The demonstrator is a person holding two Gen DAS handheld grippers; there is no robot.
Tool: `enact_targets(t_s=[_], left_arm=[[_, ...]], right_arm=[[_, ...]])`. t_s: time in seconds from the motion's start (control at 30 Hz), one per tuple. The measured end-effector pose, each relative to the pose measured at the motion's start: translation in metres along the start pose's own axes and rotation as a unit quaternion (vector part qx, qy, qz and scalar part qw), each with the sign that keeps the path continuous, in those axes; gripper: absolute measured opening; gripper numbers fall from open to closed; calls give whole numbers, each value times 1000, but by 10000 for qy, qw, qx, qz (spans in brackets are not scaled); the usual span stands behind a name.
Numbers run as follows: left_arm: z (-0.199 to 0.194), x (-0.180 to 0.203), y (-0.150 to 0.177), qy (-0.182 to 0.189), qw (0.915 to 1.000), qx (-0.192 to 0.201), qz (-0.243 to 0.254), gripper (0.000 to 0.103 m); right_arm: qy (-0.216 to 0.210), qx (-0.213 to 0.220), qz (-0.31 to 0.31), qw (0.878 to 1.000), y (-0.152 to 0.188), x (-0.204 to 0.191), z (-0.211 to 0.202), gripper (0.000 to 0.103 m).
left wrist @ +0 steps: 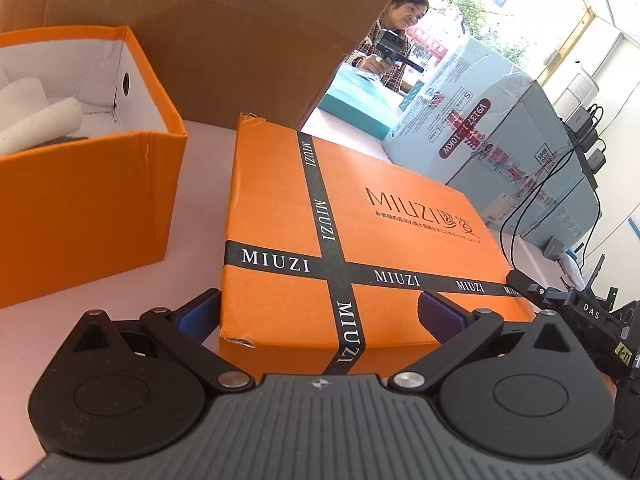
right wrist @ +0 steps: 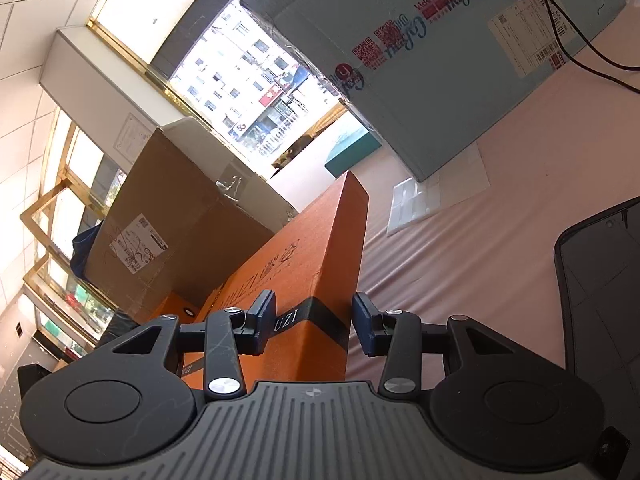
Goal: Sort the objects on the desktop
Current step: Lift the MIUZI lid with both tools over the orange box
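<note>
An orange lid (left wrist: 392,224) crossed by black MIUZI bands lies on the pink table beside an open orange box (left wrist: 80,208) that holds white paper rolls. My left gripper (left wrist: 320,316) is open wide at the lid's near end. Its left finger sits outside the lid's left side and its right finger over the top. My right gripper (right wrist: 314,322) is closed down on the orange lid (right wrist: 304,264) at its right edge, one pad on the top face and one against the side wall. The right gripper (left wrist: 560,300) also shows at the lid's right edge in the left wrist view.
A tall brown carton (left wrist: 240,40) stands behind the orange box. A pale blue carton (left wrist: 500,132) with black cables sits at the right, a teal box (left wrist: 356,100) behind it. A dark phone (right wrist: 600,288) and a white blister tray (right wrist: 416,200) lie on the table. A person (left wrist: 394,36) stands beyond.
</note>
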State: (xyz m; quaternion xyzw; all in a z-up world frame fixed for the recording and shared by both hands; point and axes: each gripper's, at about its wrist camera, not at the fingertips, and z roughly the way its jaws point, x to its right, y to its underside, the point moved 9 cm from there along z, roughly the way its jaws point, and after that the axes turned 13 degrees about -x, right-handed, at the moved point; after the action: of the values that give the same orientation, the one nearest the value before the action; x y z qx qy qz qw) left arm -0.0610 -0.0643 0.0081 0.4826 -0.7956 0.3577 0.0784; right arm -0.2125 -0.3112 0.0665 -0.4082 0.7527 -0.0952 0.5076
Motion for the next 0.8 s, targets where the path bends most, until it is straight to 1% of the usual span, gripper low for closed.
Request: enact_targets(t_s=[0.13, 0.27, 0.43, 0.53, 0.63, 0.7, 0.8], left_arm=[[-21, 6, -4, 13, 9995, 294, 80, 103], [-50, 5, -8, -17, 9979, 634, 112, 103], [-97, -2, -18, -115, 9943, 1046, 181, 102], [-129, -17, -19, -182, 9913, 1293, 150, 102], [-164, -40, -17, -329, 9869, 1577, 55, 102], [-185, -57, -16, -443, 9840, 1722, -63, 102], [-209, -94, -12, -678, 9789, 1888, -376, 102]], right_arm=[[-119, 155, -160, 9997, -4, -21, -9, 39], [-289, 288, -471, 9981, -10, -56, -14, 39], [-563, 392, -706, 9951, -15, -99, -9, 39], [-783, 267, -808, 9933, -17, -128, 12, 39], [-987, 121, -899, 9910, -18, -155, 34, 39], [-1136, -25, -962, 9888, -15, -176, 57, 39], [-1336, -306, -1071, 9848, -5, -209, 98, 39]])
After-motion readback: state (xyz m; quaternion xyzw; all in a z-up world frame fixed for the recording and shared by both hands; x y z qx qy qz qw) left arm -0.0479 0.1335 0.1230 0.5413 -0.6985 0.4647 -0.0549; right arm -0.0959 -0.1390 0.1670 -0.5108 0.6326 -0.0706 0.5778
